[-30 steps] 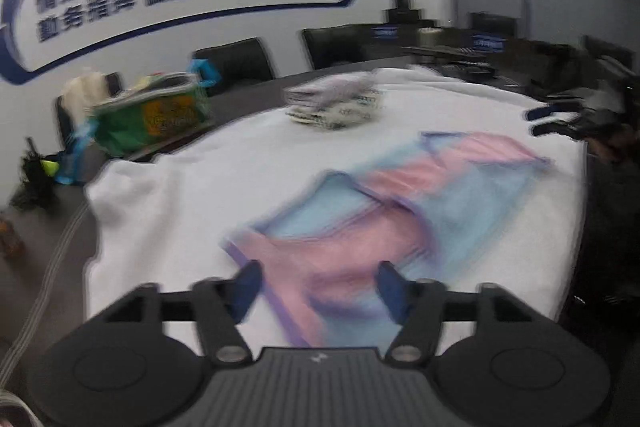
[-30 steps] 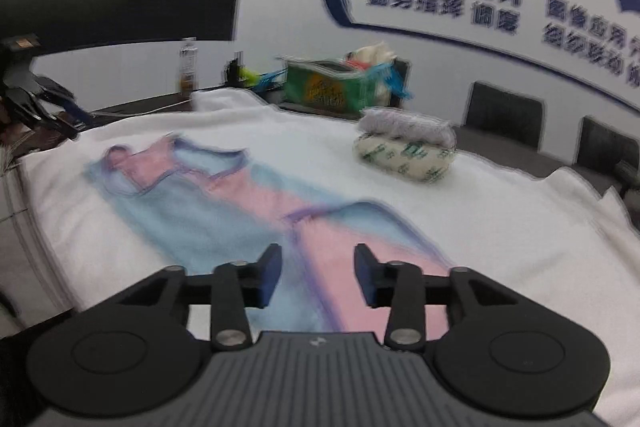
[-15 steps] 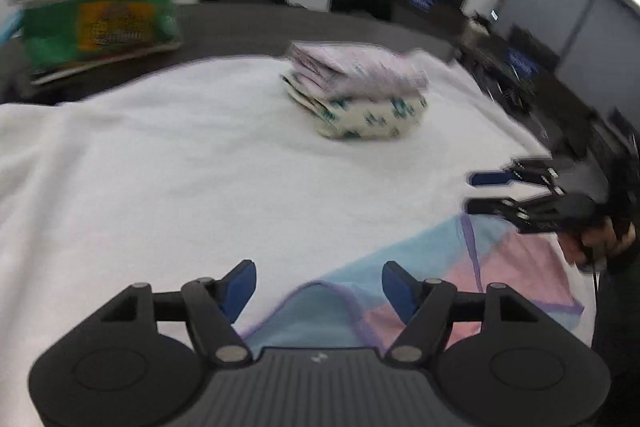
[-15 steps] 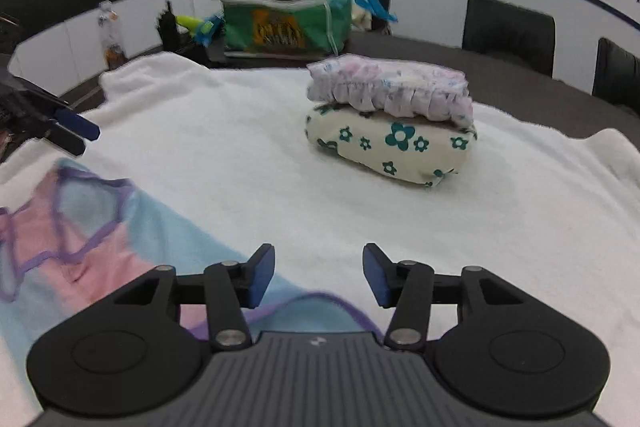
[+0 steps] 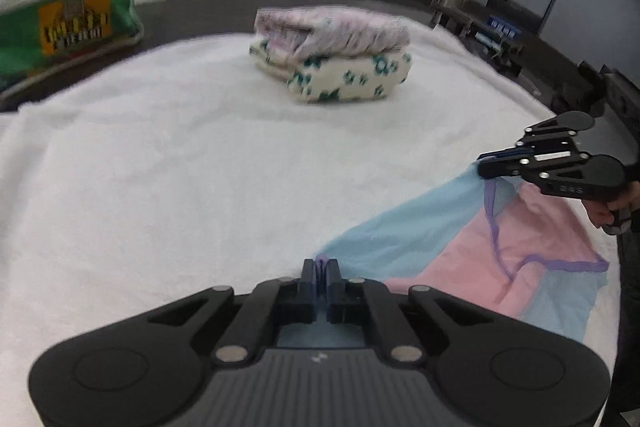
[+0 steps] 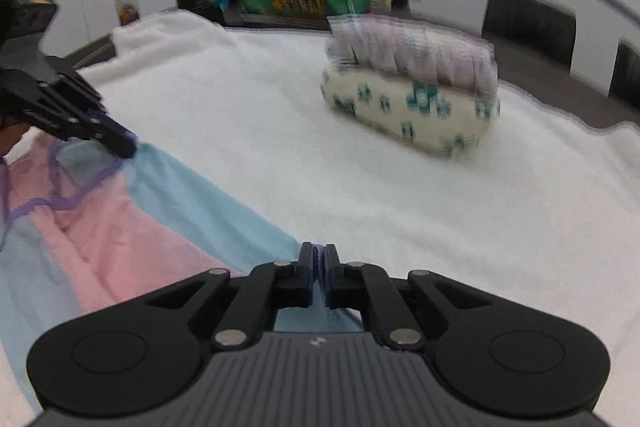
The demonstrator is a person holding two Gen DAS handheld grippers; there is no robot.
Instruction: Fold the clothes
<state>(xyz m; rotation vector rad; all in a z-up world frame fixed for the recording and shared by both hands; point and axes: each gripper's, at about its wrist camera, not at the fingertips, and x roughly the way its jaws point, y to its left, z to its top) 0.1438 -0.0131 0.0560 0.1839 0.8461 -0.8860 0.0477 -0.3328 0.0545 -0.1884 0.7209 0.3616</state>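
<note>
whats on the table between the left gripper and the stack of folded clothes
Nothing but bare white towel lies between the left gripper, shut on the pink-and-blue garment, and the stack of folded clothes, in the left wrist view.

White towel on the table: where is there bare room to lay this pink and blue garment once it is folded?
The white towel is bare between the green bag at the far left, the folded stack at the back and the pink and blue garment, pinched by both grippers. It is crowded along the garment's edge and at the stack.
</note>
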